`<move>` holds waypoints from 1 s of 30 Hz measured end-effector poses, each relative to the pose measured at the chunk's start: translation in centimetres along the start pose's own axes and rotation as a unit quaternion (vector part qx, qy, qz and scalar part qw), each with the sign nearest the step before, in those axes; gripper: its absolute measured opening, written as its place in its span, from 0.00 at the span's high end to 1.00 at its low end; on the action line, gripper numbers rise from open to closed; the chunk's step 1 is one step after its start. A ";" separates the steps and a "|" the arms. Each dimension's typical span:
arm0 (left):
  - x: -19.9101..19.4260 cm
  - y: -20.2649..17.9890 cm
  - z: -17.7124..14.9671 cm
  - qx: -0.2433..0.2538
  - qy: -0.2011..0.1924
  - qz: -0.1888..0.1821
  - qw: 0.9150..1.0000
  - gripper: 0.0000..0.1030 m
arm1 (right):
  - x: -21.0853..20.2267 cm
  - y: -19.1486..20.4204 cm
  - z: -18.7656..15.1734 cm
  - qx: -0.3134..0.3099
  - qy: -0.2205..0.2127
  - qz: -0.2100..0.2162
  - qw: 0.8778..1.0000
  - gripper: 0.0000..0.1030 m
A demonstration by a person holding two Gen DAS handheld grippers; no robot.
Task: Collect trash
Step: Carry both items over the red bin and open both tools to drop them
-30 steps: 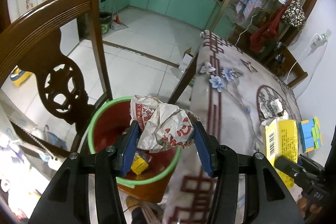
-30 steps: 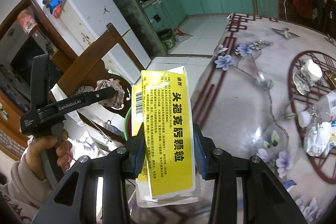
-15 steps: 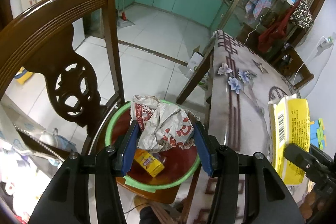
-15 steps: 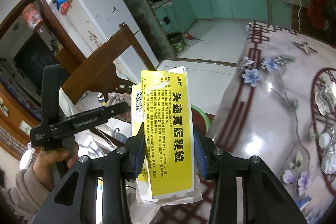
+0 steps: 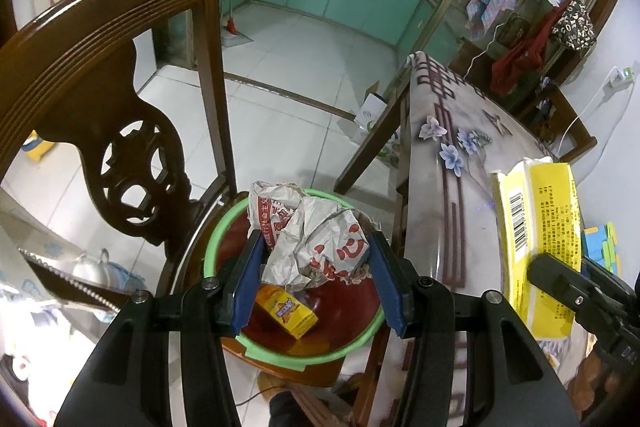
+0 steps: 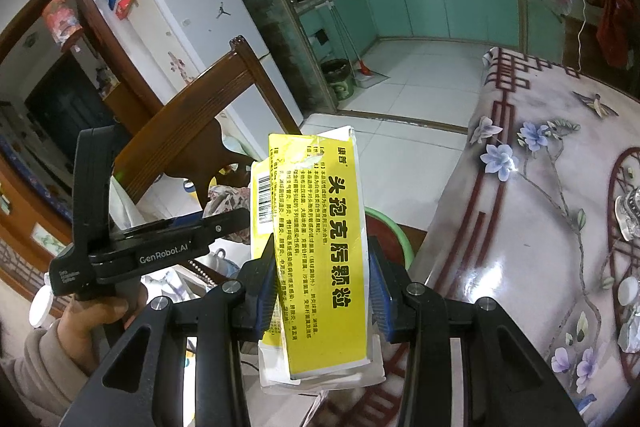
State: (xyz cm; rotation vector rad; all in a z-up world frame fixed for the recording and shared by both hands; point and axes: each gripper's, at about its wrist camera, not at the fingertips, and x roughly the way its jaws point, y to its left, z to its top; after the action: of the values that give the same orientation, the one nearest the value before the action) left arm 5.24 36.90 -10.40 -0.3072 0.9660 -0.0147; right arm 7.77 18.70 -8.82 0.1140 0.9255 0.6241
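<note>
Crumpled wrapper (image 5: 316,239), clamped in the left gripper (image 5: 316,283), now hangs over the green-rimmed bin (image 5: 224,235) rather than its edge; release is due. Right gripper (image 6: 322,287) pinches the yellow packet (image 6: 320,247), brought nearer the bin.

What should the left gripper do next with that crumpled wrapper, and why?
Probably open and let go. The left gripper holds the wrapper directly above the green-rimmed bin, which already holds a yellow box, so it should fall inside.
</note>
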 end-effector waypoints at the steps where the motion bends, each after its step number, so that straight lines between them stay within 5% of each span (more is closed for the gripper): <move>1: 0.0 0.0 0.0 0.000 0.001 -0.001 1.000 0.51 | 0.1 0.0 0.0 0.002 0.000 0.001 1.000 0.63; 9: 0.4 0.0 0.5 0.006 0.002 -0.002 1.000 0.51 | 0.7 0.1 0.3 0.004 -0.005 -0.010 1.000 0.63; 13: 0.7 -0.1 1.0 0.006 -0.002 0.000 1.000 0.33 | 1.1 -0.1 0.7 0.004 -0.014 -0.026 1.000 0.61; 15: 0.6 -0.1 1.0 0.008 -0.007 0.003 1.000 0.28 | 1.2 -0.1 1.0 0.007 -0.018 -0.030 0.999 0.51; 18: 0.4 -0.1 1.2 0.009 -0.011 0.002 1.000 0.27 | 0.6 -0.1 1.1 0.007 -0.038 -0.040 0.998 0.40; 30: -0.1 -0.9 1.3 0.008 -0.015 -0.003 1.000 0.27 | -2.3 -2.8 -0.1 0.055 -0.040 -0.043 0.997 0.40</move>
State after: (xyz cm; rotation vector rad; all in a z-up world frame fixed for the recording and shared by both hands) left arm 6.36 36.40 -9.39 -0.2936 0.9356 -0.0228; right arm 7.92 15.10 -8.21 0.1941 0.8830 0.4850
